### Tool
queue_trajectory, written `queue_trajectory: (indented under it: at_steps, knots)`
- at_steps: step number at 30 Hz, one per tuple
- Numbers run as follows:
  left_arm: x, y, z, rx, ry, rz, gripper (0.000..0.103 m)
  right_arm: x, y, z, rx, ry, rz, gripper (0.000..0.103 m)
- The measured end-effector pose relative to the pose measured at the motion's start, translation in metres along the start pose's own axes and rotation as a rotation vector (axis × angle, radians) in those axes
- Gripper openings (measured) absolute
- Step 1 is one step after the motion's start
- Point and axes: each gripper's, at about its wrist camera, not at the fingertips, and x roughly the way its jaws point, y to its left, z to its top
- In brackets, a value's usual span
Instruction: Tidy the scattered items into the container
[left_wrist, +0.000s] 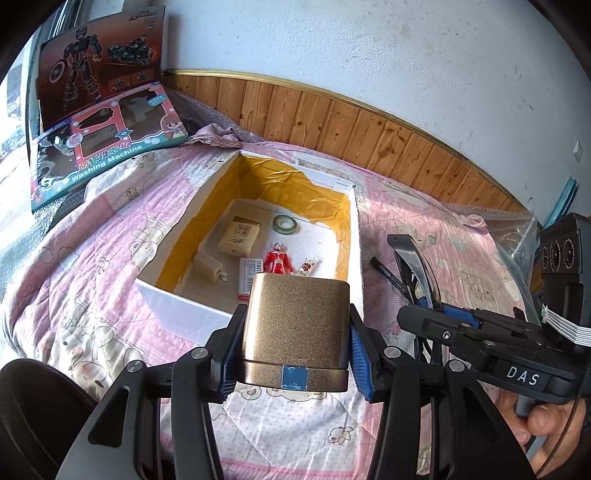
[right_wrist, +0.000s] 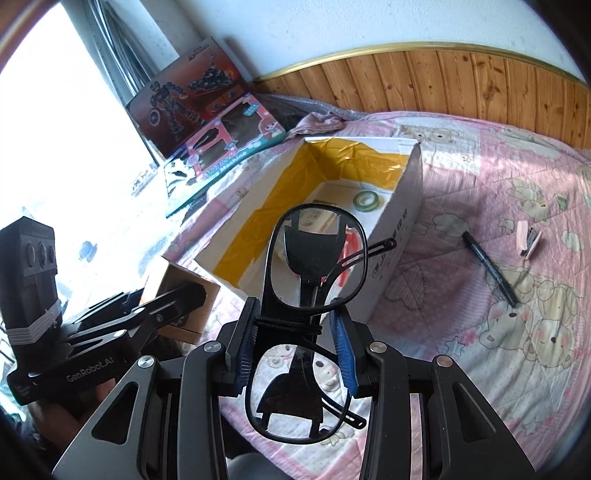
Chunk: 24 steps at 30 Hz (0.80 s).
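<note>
My left gripper (left_wrist: 295, 354) is shut on a gold metal tin (left_wrist: 297, 325), held above the pink quilt just in front of the white box (left_wrist: 184, 306) with a yellow lining. Inside the box lie a tape roll (left_wrist: 285, 223), a tan packet (left_wrist: 240, 236), a white charger (left_wrist: 210, 267) and a red toy figure (left_wrist: 277, 263). My right gripper (right_wrist: 297, 350) is shut on black-framed glasses (right_wrist: 317, 258), close to the near corner of the white box (right_wrist: 402, 236). The glasses (left_wrist: 415, 258) and the right gripper (left_wrist: 436, 317) also show in the left wrist view. A black marker (right_wrist: 489, 269) and a pink stapler (right_wrist: 530, 242) lie on the quilt to the right.
Two toy boxes (left_wrist: 103, 110) lean at the far left by the window. A wooden wall panel (left_wrist: 369, 125) runs behind the bed. Crumpled cloth (left_wrist: 218, 134) lies behind the box. The pink quilt (right_wrist: 498, 362) spreads to the right. A hand (left_wrist: 546, 417) holds the right gripper.
</note>
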Motion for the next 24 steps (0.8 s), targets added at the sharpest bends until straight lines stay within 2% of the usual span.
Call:
queue_trajectory:
  at_steps: [12, 19, 24]
  knots:
    - [0.002, 0.036, 0.022, -0.088, -0.012, -0.025, 0.051, 0.011, 0.018, 0.031, -0.016, -0.020, 0.007, 0.040]
    - [0.004, 0.043, 0.047, -0.112, -0.022, -0.047, 0.051, 0.009, 0.029, 0.080, -0.050, -0.046, 0.013, 0.040]
    - [0.001, 0.039, 0.064, -0.098, -0.048, -0.037, 0.051, 0.013, 0.030, 0.119, -0.074, -0.075, 0.013, 0.040]
